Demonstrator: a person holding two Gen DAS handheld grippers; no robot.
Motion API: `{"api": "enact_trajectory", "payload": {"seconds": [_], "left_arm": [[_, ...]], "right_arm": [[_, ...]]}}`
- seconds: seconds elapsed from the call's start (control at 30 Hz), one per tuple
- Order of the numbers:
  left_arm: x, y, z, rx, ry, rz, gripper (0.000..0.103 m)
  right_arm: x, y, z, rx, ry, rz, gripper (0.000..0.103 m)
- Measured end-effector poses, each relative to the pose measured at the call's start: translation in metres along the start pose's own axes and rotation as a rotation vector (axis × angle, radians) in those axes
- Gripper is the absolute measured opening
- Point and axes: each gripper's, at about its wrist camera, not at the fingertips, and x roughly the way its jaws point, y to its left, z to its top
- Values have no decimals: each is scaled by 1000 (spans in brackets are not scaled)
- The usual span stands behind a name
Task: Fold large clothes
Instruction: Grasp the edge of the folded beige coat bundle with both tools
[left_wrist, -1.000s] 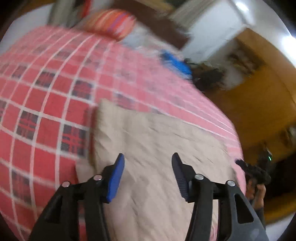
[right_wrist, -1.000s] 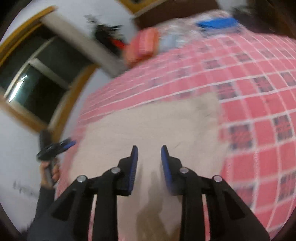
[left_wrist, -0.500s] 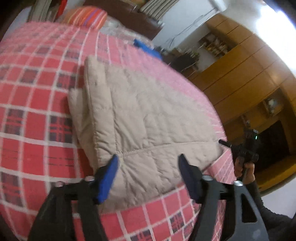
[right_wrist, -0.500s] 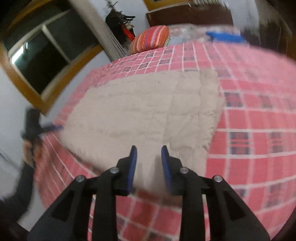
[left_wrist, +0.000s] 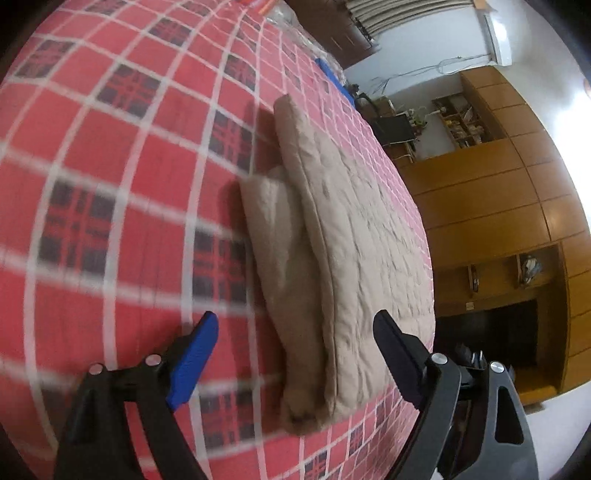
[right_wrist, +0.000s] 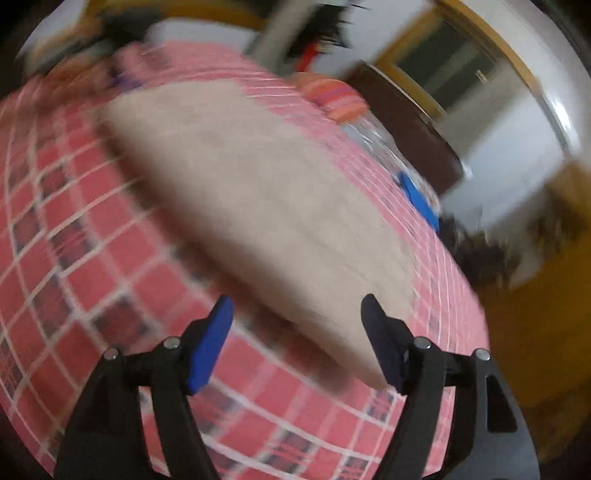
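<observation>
Lay folded, jacket on the bed, near its edge. Hung spread and empty above the near end, left gripper. Likewise released, right gripper, over the blurred jacket.

Red checked bedspread — striped pillow at its far end, wooden cabinets beyond.

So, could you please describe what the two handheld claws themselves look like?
Both match: the left claw and right claw have black plastic frames with silver rivets at the joints, and two tapered fingers faced with blue pads. No cables, markings or sleeves show.
</observation>
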Motion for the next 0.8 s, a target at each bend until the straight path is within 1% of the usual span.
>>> {"api": "enact_trajectory", "payload": {"seconds": [0.03,0.1,0.17,0.23,0.3,0.4,0.53,0.6,0.7,0.77,0.8], "left_arm": [[3,2,7,-9,-2,-9,86],[11,6,16,-18,3,-22,86],[21,7,24,-31,13,-30,86],[33,10,35,-38,28,-28,86],[38,11,46,-44,32,-47,86],[44,10,57,-47,35,-70,86],[54,6,70,-48,53,-81,86],[60,4,79,-40,63,-78,86],[62,3,83,-33,76,-82,86],[62,3,85,-34,75,-90,86],[63,3,85,-32,73,-90,85]], "right_arm": [[1,15,8,-45,-4,-6,71],[0,53,28,-124,-40,-37,71],[3,79,45,-176,-59,-68,71],[5,102,63,-225,-89,-110,75],[12,125,76,-291,-112,-162,76],[21,155,103,-355,-140,-184,76],[44,178,126,-405,-150,-206,75],[52,187,135,-419,-152,-220,74],[58,198,144,-429,-149,-233,72],[62,204,150,-428,-148,-229,67],[65,205,155,-426,-150,-230,67]]}}
